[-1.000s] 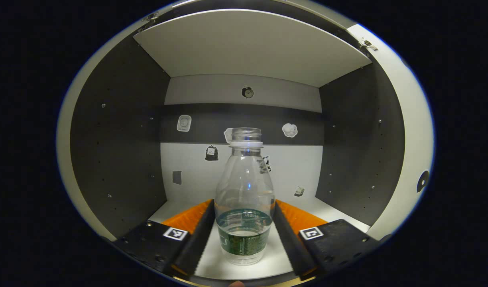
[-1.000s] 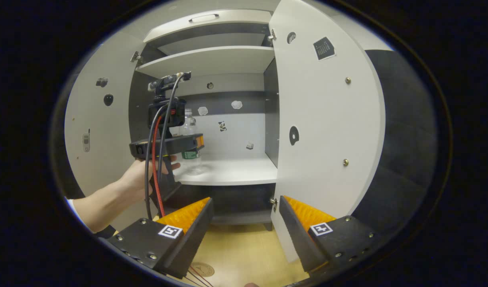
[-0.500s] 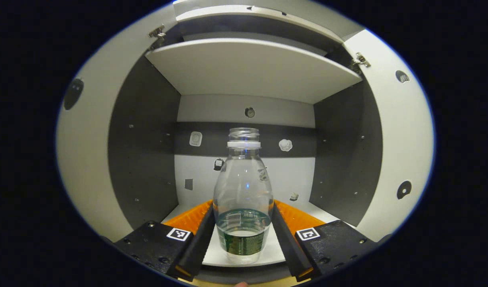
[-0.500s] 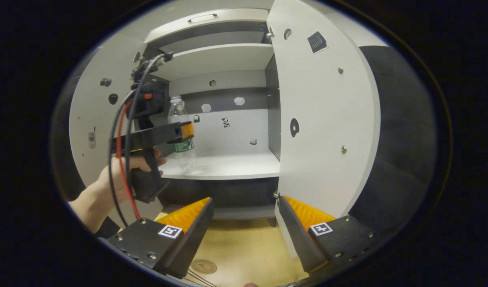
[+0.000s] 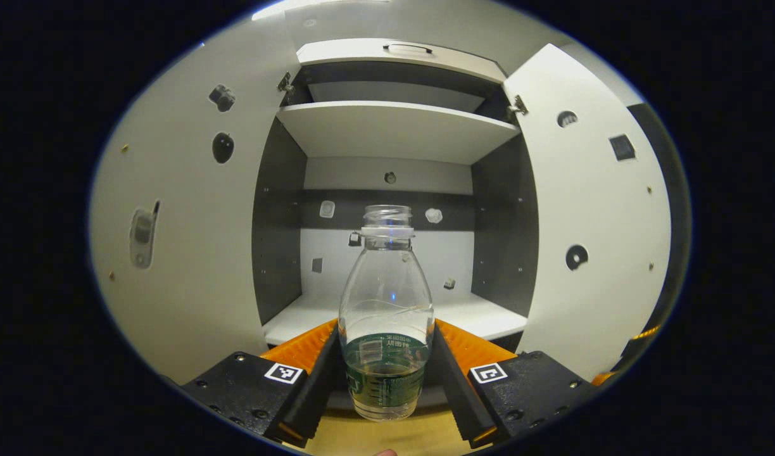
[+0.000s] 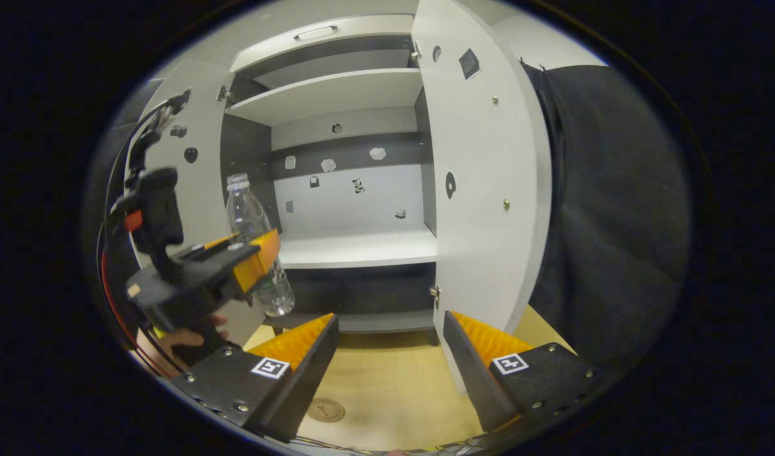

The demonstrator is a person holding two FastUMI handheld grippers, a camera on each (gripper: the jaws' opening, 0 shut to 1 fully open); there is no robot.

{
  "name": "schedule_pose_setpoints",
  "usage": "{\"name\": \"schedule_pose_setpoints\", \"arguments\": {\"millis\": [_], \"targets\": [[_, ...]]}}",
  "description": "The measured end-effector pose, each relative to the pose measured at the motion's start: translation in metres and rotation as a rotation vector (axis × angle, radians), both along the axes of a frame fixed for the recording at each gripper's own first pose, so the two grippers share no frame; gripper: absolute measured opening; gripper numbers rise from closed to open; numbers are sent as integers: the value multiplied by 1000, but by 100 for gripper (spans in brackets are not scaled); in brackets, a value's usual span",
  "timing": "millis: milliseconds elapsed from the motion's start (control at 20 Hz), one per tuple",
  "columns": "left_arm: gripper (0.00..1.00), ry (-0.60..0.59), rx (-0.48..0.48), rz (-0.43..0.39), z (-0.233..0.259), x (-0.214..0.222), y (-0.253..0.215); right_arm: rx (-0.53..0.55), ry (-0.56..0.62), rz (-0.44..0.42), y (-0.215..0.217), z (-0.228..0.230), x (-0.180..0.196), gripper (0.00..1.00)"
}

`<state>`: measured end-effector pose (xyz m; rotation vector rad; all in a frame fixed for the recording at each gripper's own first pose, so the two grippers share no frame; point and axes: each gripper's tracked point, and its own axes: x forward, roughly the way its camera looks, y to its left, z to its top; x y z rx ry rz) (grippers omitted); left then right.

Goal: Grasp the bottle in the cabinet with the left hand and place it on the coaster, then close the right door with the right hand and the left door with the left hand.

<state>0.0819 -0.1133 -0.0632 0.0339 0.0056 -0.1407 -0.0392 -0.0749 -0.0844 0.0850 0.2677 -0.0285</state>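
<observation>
**Bottle out of the cabinet, gripped low on its label**

Left gripper view: the left gripper (image 5: 386, 370) has its jaws pinching the bottle (image 5: 386, 304) at the label band — clear thin plastic, uncapped, a little water inside, so probably light, squashy and easy to spill.

Right gripper view: the bottle (image 6: 256, 247) hangs over the bench (image 6: 387, 386), left of the cabinet shelf (image 6: 362, 248), above the coaster (image 6: 325, 410) — the right gripper (image 6: 387, 354) has spread, empty jaws.

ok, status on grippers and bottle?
Left gripper shut on bottle, clear of cabinet shelf. Right gripper open, empty. Coaster unobstructed.
</observation>
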Motion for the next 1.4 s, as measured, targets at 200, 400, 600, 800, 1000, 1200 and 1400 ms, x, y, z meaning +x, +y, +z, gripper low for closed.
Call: {"name": "schedule_pose_setpoints", "arguments": {"millis": [200,400,600,800,1000,1200,1400], "targets": [[81,65,55,-16,-62,-35,-10,-5,35,-11,-11,-15,-17,100],[81,140,45,-25,-116,-62,-16,-1,83,-19,-17,-37,-32,100],[82,225,36,-15,-170,-77,-12,5,127,-31,-25,-59,-42,100],[82,262,69,-6,-210,-85,-7,8,172,-35,-30,-83,-51,98],[82,252,91,-9,-235,-87,-8,5,224,-30,-32,-105,-58,98],[82,281,90,-10,-255,-90,-11,-4,251,-17,-31,-113,-60,100],[82,309,79,12,-268,-90,-8,-20,251,-7,-33,-109,-59,100]]}}
